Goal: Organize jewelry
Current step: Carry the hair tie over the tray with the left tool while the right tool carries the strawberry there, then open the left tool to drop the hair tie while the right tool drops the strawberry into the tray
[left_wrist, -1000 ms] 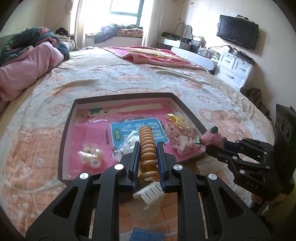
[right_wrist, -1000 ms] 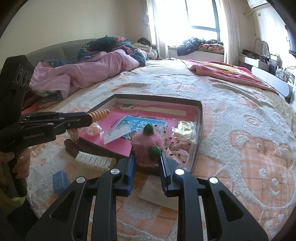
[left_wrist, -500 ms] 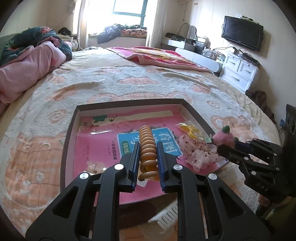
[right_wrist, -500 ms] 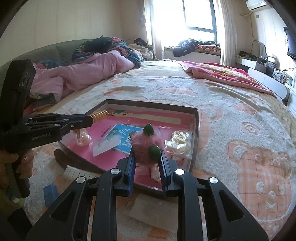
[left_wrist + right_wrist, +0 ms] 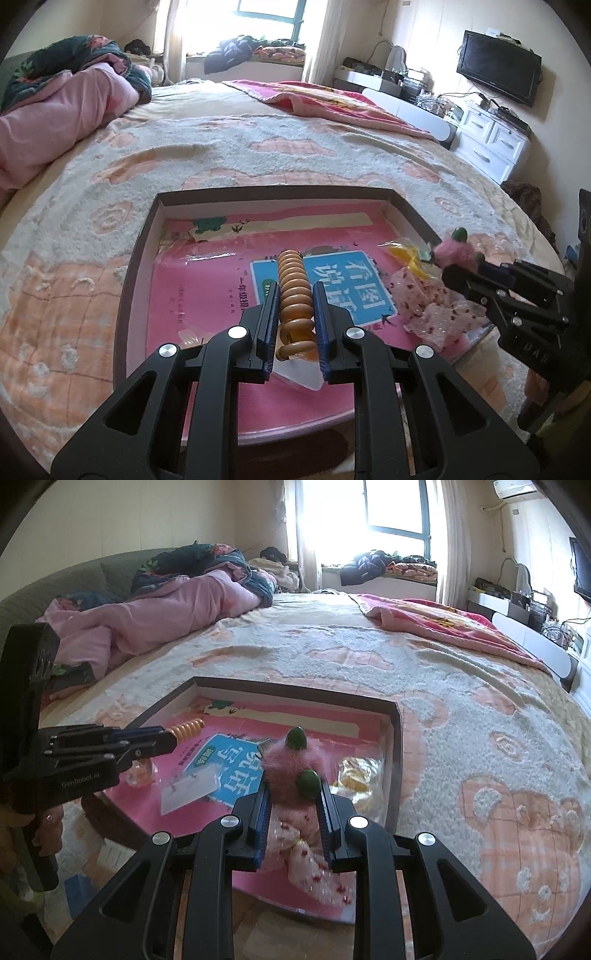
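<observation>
My left gripper [image 5: 294,291] is shut on an orange spiral hair tie [image 5: 293,280] and holds it above the shallow brown box [image 5: 136,251], over the pink book lining it. It also shows in the right wrist view [image 5: 162,738]. My right gripper [image 5: 293,786] is shut on a fuzzy pink hair tie with green beads [image 5: 291,771] above the box's right side; it shows in the left wrist view [image 5: 452,254] too. In the box lie a pink dotted scrunchie [image 5: 424,299], a yellow bagged item [image 5: 354,775] and a clear packet [image 5: 188,790].
The box rim [image 5: 395,760] rests on a bed with a peach and cream blanket [image 5: 258,147]. A pink quilt [image 5: 166,616] is piled far left. A blue item [image 5: 77,890] lies on the blanket near the box's front left.
Both grippers moved forward over the box with their hair ties. The white comb clip and blue item dropped out of the left wrist view.
</observation>
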A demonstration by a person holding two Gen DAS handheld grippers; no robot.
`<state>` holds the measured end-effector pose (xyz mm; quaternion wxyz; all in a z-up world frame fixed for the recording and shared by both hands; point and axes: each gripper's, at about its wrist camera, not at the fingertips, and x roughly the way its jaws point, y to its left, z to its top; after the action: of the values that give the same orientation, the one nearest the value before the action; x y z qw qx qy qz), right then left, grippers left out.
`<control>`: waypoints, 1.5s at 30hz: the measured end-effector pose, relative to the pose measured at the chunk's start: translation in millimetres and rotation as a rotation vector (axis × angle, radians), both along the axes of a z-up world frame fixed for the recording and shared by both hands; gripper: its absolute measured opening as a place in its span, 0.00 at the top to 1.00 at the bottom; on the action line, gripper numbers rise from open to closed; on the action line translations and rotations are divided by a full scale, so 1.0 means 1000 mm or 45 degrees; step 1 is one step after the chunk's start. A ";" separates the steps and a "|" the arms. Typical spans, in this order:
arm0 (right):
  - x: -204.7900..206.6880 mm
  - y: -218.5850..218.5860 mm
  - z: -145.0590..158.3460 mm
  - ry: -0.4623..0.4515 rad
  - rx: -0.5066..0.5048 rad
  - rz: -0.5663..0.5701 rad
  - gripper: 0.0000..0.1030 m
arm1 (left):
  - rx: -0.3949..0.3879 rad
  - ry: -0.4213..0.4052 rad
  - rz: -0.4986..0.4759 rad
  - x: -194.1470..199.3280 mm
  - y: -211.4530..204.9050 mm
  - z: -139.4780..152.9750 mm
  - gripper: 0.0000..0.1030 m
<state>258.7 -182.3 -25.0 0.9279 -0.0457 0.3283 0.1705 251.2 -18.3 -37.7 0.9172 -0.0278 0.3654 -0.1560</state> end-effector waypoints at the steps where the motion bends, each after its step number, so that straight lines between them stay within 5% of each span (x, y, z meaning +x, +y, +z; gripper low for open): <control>1: 0.003 0.001 0.000 0.002 -0.004 0.000 0.78 | -0.003 0.002 0.004 0.002 0.001 -0.001 0.89; 29: 0.043 0.021 -0.032 0.198 -0.036 -0.017 0.76 | -0.030 0.087 0.086 0.015 0.018 -0.024 0.89; 45: 0.024 0.009 -0.026 0.170 0.042 -0.024 0.59 | -0.035 0.093 0.091 0.015 0.021 -0.026 0.89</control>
<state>282.3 -172.9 -50.8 0.9061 -0.0159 0.3871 0.1698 266.5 2.8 -63.7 0.9079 -0.0591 0.3951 -0.1269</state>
